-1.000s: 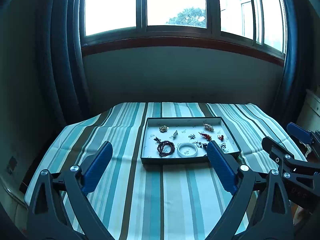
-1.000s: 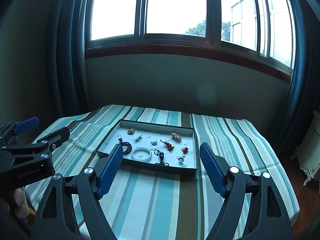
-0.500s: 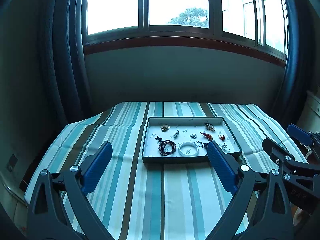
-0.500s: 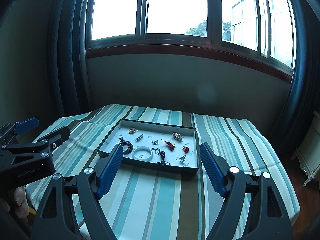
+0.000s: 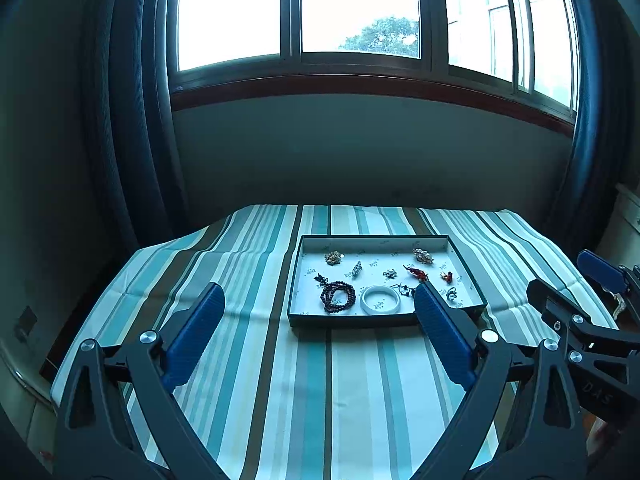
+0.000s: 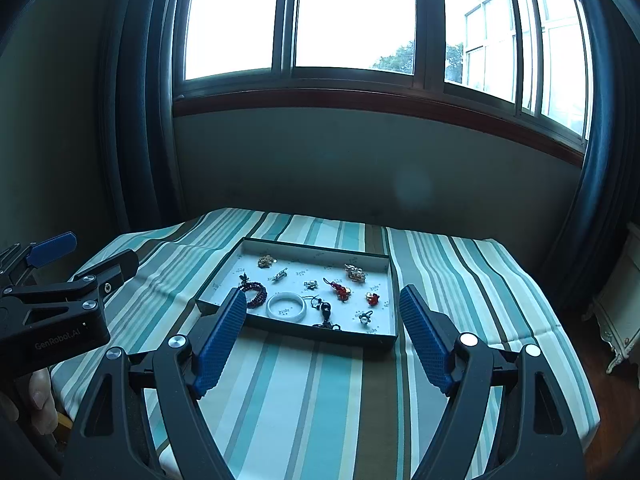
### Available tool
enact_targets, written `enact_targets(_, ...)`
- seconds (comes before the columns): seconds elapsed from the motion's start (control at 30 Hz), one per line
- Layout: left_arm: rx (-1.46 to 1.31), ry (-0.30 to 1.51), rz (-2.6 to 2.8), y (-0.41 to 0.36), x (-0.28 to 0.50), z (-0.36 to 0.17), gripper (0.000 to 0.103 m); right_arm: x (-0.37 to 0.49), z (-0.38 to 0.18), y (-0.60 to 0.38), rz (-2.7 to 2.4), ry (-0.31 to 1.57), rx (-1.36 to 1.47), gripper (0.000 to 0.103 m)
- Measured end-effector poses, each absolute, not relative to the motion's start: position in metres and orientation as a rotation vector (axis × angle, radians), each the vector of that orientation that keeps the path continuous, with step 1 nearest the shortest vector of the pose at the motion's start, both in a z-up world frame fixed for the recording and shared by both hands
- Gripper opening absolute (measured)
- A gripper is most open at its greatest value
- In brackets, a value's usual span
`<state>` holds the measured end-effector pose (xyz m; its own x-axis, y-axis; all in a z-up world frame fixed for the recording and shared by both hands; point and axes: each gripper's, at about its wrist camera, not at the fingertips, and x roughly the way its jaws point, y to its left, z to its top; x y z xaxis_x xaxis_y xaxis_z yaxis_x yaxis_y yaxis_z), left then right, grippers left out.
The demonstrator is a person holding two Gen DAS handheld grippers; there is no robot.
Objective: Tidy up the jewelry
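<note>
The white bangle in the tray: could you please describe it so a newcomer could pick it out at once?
On the striped tablecloth lies a shallow dark-rimmed tray scattered with jewelry. Look along its near edge for the white bangle, lying flat just right of the dark red bead bracelet. It is the only plain, smooth white ring there; its neighbours are beaded or small ornate pieces.

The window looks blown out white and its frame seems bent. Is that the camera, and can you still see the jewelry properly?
Left wrist view: window glares white, frame bows from the fisheye lens, room dim and bluish; tray sharp, bangle and beads clear. Right wrist view: same glare and bending; small pieces too tiny to identify.
</note>
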<state>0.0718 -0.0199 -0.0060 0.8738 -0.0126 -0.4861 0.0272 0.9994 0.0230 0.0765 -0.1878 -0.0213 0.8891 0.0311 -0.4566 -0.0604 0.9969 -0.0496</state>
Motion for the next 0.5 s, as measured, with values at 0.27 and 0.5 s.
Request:
enact_targets(0.27, 0.058, 0.498, -0.007, -0.0228, 0.0692, -0.0068, 0.101, 0.0767, -0.0213, -0.1878, 0.047, 0.473, -0.063, 0.078)
enact_targets(0.5, 0.056, 0.500, -0.029, -0.0233, 0.0683, -0.0066, 0.101, 0.0757, -0.0220, -0.1880, 0.047, 0.475, -0.063, 0.078)
